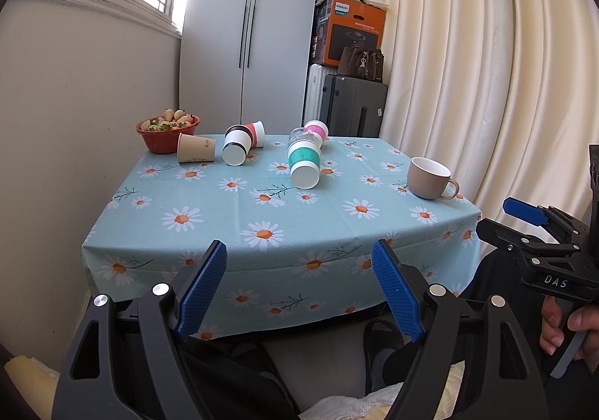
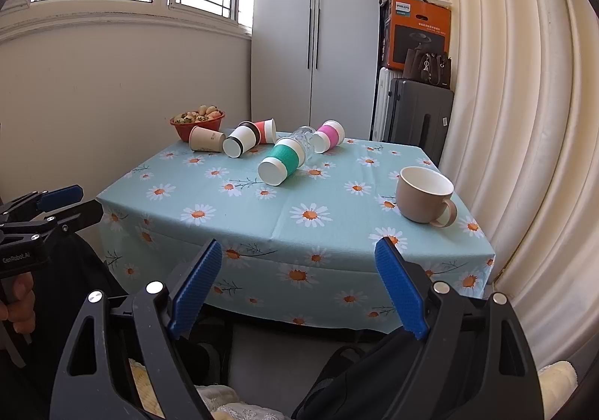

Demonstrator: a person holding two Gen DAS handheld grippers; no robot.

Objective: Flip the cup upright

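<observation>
Several cups lie on their sides at the far half of the table: a green-sleeved cup (image 1: 304, 163) (image 2: 281, 163), a black-banded white cup (image 1: 236, 146) (image 2: 241, 143), a red cup (image 1: 256, 133) (image 2: 265, 131), a pink-sleeved cup (image 1: 316, 130) (image 2: 329, 135), a tan paper cup (image 1: 195, 148) (image 2: 206, 138) and a clear glass (image 1: 299, 135) (image 2: 305, 139). A beige mug (image 1: 428, 177) (image 2: 425, 197) stands upright at the right. My left gripper (image 1: 299, 262) and right gripper (image 2: 299, 259) are open and empty, held in front of the table's near edge.
A red bowl of fruit (image 1: 167, 133) (image 2: 197, 120) sits at the far left corner. The table has a daisy-print cloth (image 1: 262, 203) (image 2: 262, 203). A wall is at the left, a curtain at the right, suitcases and boxes (image 1: 352, 102) behind.
</observation>
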